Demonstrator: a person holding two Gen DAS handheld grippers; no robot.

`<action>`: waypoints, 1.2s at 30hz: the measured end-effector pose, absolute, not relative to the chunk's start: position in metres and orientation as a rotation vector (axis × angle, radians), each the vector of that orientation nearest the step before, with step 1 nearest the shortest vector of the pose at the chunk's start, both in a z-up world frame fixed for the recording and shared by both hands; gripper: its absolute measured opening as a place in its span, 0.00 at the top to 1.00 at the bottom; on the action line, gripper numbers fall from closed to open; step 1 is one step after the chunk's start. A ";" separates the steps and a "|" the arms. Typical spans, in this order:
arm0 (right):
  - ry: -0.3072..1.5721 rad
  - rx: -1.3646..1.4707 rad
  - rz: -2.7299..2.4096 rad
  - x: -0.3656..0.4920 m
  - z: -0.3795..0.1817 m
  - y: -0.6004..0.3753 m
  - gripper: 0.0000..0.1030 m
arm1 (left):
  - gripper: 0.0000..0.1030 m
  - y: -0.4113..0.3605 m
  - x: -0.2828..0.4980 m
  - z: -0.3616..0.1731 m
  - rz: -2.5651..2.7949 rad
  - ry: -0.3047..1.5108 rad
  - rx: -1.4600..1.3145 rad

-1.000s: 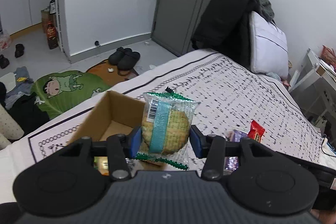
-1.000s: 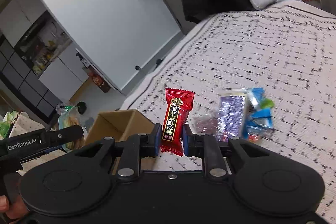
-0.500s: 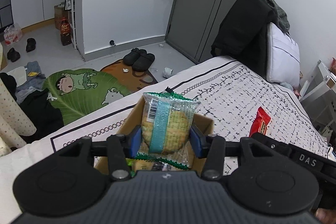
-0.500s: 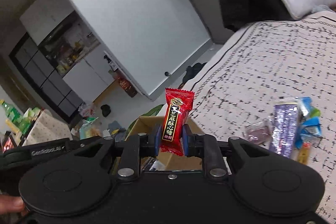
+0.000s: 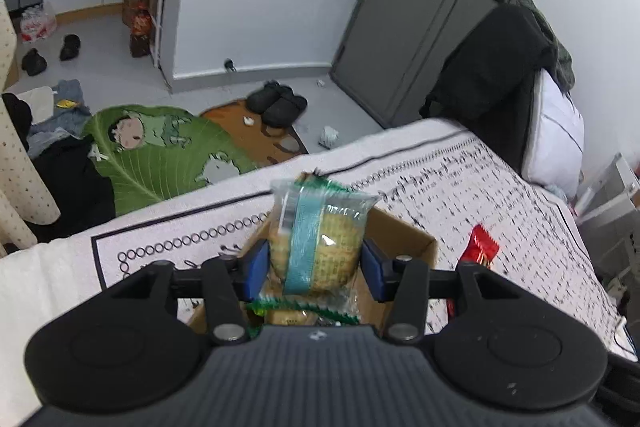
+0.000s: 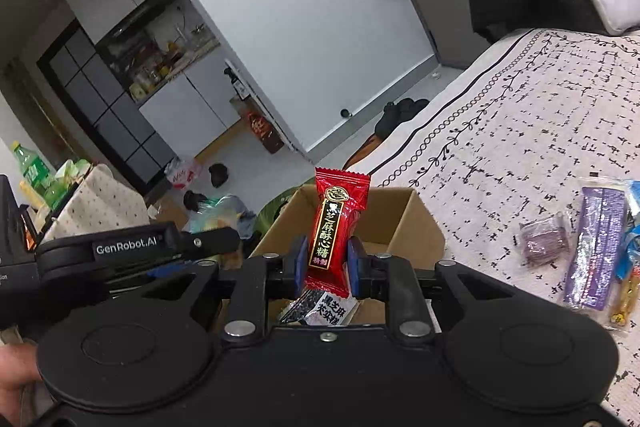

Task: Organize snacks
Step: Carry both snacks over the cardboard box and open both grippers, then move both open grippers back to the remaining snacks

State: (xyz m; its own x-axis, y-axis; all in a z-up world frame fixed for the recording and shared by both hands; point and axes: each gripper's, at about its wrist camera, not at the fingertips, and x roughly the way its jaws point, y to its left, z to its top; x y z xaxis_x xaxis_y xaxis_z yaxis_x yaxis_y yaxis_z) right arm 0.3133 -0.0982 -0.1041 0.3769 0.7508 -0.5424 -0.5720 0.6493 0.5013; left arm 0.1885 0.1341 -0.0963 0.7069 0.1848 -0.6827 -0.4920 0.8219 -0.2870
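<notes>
Holding steady on the left: our left tongs (image 5: 316, 263) stay clamped on the wrapped cookie (image 5: 318, 239), now hanging right over the cardboard box (image 5: 404, 239) on the bed (image 5: 500, 195), where a second ago the box sat off to the left. Our right tongs (image 6: 328, 263) still pinch the red candy (image 6: 334, 227) upright, now over the box too. Loose snacks (image 6: 596, 247) lie on the bedspread to the right.

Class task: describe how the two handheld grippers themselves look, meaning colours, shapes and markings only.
Both the left gripper and right gripper are matte black, with two round discs, silver screws and blue-padded fingers. The left one has a ribbed grey top; white "GenRobot.AI" lettering marks its side.
</notes>
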 end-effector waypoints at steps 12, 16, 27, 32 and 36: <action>0.829 0.216 0.891 0.304 -0.103 -0.085 0.68 | 0.42 0.142 0.188 -0.104 0.359 0.704 -0.518; 0.820 0.216 0.870 0.300 -0.098 -0.091 0.51 | 0.35 0.133 0.188 -0.102 0.368 0.704 -0.466; 0.862 0.186 0.752 0.299 -0.079 -0.137 0.31 | 0.25 0.114 0.187 -0.090 0.401 0.704 -0.392; 0.874 0.172 0.752 0.294 -0.073 -0.152 0.29 | 0.22 0.094 0.185 -0.084 0.350 0.706 -0.380; 0.886 0.170 0.736 0.295 -0.068 -0.161 0.28 | 0.19 0.076 0.186 -0.076 0.309 0.710 -0.363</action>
State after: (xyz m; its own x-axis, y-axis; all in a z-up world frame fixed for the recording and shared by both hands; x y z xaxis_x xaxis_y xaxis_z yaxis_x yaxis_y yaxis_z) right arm 0.2948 -0.1610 -0.0676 0.4084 0.6479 -0.6430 -0.5132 0.7455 0.4252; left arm 0.1860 0.0762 -0.0760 0.7180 0.1515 -0.6793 -0.3941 0.8930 -0.2174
